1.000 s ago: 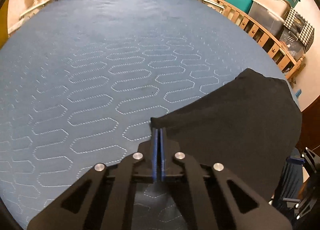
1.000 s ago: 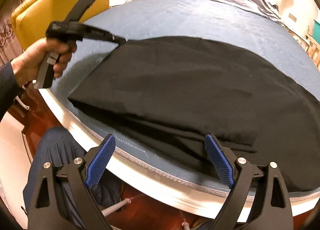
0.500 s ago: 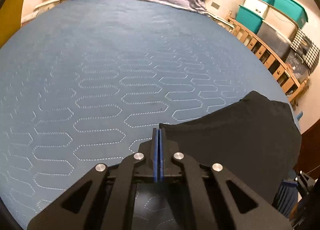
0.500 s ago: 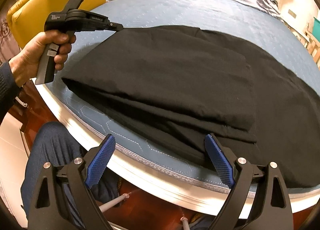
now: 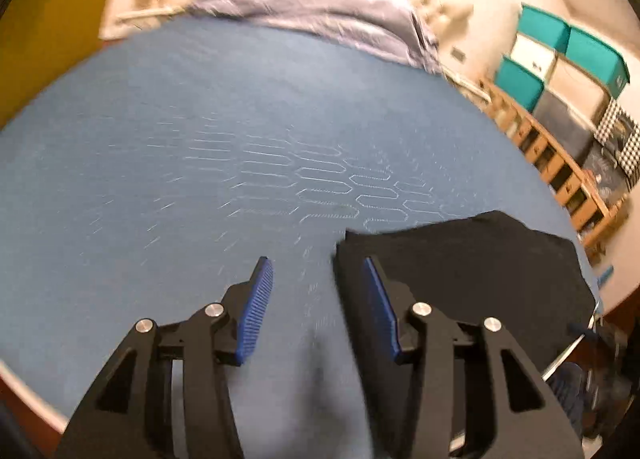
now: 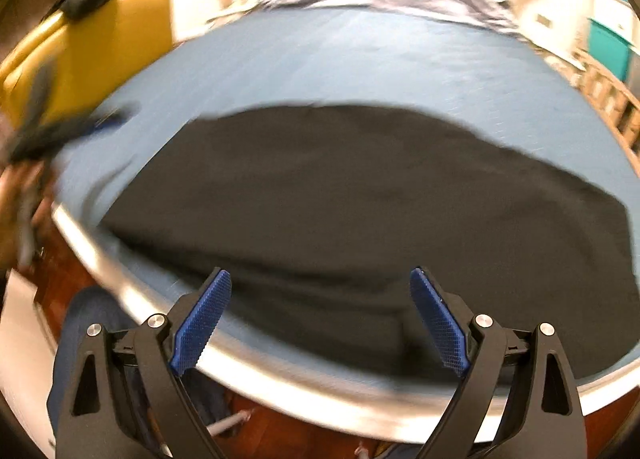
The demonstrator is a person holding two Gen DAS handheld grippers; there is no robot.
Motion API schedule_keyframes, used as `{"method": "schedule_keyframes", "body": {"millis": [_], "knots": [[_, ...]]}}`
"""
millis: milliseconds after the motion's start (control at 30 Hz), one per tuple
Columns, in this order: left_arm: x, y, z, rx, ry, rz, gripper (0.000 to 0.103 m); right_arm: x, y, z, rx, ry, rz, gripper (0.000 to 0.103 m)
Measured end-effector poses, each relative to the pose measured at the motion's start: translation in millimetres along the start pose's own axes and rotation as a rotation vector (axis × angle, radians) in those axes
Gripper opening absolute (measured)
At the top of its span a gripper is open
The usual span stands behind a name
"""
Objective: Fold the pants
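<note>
Blue quilted fabric with a stitched hexagon pattern covers the large bed [image 5: 200, 139], which fills most of both wrist views; its pale rounded edge [image 6: 280, 375] runs across the lower part of the right wrist view. The black pants [image 6: 360, 219], a broad, flat, folded mass of dark cloth, lie on this cover near the bed's edge. In the left wrist view they sit at 4 o'clock; in the right wrist view they occupy the centre. A crumpled lavender-grey duvet [image 5: 312, 7] lies at 12 o'clock at the far end of the bed. A yellow upholstered chair [image 6: 92, 43] stands beside the bed at 10 o'clock in the right wrist view. Teal and white storage bins [image 5: 560, 55] on a wooden shelf unit sit at 2 o'clock in the left wrist view.

The left gripper [image 5: 318, 307], black with blue ribbed pads, is spread partway apart and holds nothing. Its right pad overlaps the near corner of the pants in the picture; contact cannot be confirmed. Its left pad stands over bare cover. The right gripper [image 6: 320, 323], of the same build, is spread wide and empty, at the near bed edge, with the pants' near border between its fingers in the picture. Both views are motion-blurred.
</note>
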State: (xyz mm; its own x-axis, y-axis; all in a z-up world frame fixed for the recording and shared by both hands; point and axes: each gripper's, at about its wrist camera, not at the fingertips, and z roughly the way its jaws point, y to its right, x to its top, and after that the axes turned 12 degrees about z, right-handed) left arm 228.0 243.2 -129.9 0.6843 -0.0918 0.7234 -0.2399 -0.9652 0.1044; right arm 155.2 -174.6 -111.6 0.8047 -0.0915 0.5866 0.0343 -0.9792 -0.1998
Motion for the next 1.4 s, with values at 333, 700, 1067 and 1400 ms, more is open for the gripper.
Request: {"method": "schedule_keyframes", "body": {"millis": [333,700,1067,1400], "knots": [[-113,137,-52,0.258,0.055,0.217,0.066,40,110,23,0.077,-0.118,0.372,0.066],[-89,181,-48,0.183,0.116,0.400,0.061,32,86,37,0.245,-0.209,0.389,0.058],[-74,320,60,-0.126,0.029,0.717,0.025,20,93,9,-0.164,-0.093,0.192,0.068],[-73,333,71,-0.094,-0.007,0.763,0.004,11,102,14,-0.175,-0.093,0.146,0.073]]}}
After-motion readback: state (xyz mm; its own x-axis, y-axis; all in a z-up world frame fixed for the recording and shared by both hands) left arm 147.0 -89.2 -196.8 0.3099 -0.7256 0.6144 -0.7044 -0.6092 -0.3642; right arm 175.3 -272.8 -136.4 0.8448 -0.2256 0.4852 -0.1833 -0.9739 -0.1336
